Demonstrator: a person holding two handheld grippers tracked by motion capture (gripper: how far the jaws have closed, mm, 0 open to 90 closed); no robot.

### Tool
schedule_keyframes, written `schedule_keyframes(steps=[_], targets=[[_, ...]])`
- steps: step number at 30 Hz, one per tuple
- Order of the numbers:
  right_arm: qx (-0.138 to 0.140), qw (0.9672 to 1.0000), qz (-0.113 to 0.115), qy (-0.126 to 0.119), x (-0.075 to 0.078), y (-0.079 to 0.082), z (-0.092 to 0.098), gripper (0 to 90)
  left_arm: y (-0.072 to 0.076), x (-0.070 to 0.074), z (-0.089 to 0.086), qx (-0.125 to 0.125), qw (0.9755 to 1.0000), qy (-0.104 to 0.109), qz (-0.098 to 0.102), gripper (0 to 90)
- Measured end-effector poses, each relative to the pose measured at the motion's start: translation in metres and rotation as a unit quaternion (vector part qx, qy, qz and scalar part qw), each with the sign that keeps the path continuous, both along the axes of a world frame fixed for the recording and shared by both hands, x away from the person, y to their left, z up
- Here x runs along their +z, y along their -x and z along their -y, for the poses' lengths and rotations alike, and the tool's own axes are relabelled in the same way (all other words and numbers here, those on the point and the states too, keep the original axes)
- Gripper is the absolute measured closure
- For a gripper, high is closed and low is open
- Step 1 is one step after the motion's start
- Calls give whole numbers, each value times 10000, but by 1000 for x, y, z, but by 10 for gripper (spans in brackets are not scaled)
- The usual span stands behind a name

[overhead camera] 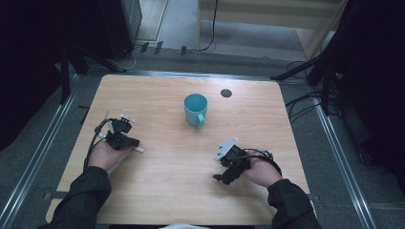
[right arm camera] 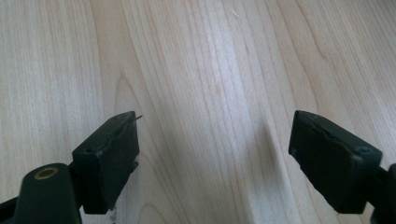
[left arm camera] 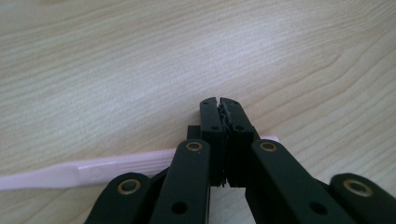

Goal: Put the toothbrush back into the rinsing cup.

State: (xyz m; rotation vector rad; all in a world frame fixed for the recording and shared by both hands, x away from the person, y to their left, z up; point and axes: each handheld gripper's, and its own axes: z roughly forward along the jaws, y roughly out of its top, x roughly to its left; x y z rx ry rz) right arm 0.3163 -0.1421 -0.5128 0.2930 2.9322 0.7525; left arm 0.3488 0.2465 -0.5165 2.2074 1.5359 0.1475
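My left gripper (left arm camera: 219, 105) rests low over the wooden table (overhead camera: 162, 176) at its left side, seen from above as left gripper (overhead camera: 132, 142). Its jaws are shut, pad against pad. A pale pink plastic stick (left arm camera: 84, 170) lies flat on the wood and runs crosswise under those jaws; its end, the pink stick (overhead camera: 139, 150), pokes out to the right of the gripper. My right gripper (right arm camera: 215, 158) stands open over bare wood with nothing between its fingers, and from above the right gripper (overhead camera: 219, 167) sits at the front right. A teal mug (overhead camera: 196, 109) stands upright in the middle, handle toward me.
A small dark round hole (overhead camera: 226, 93) sits in the tabletop behind and to the right of the mug. Dark stands and cables (overhead camera: 305, 102) ring the table on the floor. Metal rails (overhead camera: 43, 148) run along both sides.
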Motion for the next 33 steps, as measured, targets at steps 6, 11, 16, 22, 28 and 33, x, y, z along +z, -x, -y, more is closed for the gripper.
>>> schedule_keyframes(steps=[6,11,16,22,28,33], targets=[[86,10000,23,-23,0,-5,-7,161,10,0,-8,43,10000,-19,-35,883],[138,9999,-6,-19,1,-8,-13,161,18,1,-13,119,9999,-5,-60,884],[225,9997,3,-31,1,-12,-20,161,26,0,-19,201,9997,-28,-99,883],[284,9996,8,-38,2,-14,-25,161,36,0,-26,294,9994,-19,-183,880],[356,9993,49,-55,2,-17,-29,161,47,0,-39,498,9985,-11,-239,876],[325,9995,-36,-5,2,-16,-31,161,53,1,-46,613,9977,60,-268,869]])
